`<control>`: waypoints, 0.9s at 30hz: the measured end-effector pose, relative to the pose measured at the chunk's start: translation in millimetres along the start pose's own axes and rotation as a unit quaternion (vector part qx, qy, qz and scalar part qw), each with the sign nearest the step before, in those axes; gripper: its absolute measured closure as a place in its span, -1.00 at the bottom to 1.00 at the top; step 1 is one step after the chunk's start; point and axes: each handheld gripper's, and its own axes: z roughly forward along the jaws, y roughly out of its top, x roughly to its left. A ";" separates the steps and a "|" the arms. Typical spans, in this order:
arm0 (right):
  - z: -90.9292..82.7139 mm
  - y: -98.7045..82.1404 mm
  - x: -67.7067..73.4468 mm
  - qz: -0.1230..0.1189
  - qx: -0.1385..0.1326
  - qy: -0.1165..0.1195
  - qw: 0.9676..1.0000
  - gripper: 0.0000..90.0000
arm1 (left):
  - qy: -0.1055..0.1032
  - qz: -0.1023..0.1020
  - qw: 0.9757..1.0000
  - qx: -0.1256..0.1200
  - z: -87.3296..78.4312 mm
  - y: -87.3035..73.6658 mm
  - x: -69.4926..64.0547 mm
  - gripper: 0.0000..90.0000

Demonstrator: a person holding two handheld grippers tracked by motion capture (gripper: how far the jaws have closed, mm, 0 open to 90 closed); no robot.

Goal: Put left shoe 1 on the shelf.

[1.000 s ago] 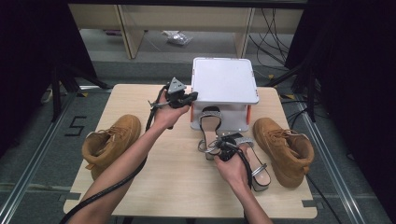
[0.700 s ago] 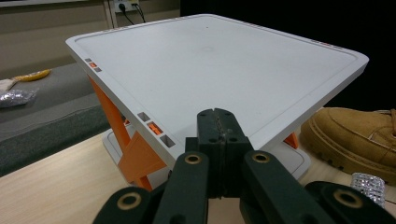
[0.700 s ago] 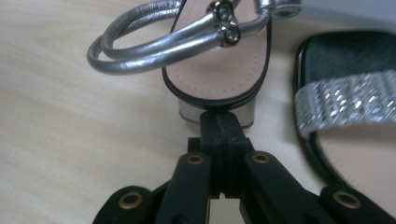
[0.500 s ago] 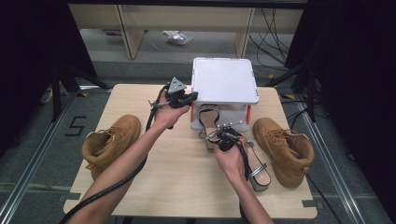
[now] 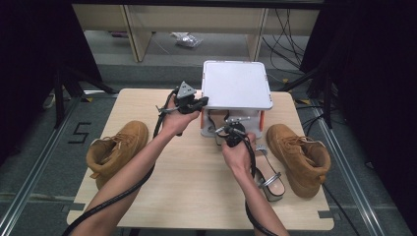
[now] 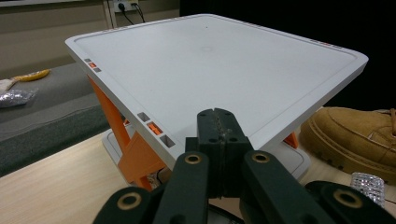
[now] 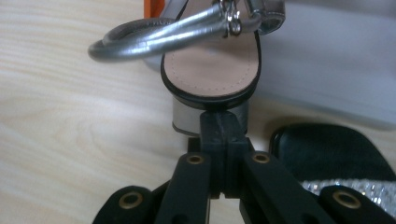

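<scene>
**Sandal goes under the white rack**

A wooden table (image 5: 196, 196) carries a white two-tier rack (image 5: 236, 83) with orange posts at its far middle. Tan boots flank it: the left boot (image 5: 115, 150) near the table's left edge, the right boot (image 5: 300, 157) just right of the rack. A second sandal (image 5: 268, 177) lies between the right forearm and the right boot. The left gripper (image 6: 217, 135), jaws clenched on nothing, rests at the rack's top shelf edge. The right gripper (image 7: 219, 130) pushes the silver-strapped sandal (image 7: 210, 70) by its heel, toe under the rack's top shelf; whether its closed jaws pinch the heel cannot be told.
</scene>
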 end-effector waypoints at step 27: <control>36.4 27.3 8.7 -0.009 -0.030 -0.027 0.999 1.00 | -0.002 0.000 1.000 -0.001 -0.4 -0.1 0.1 0.99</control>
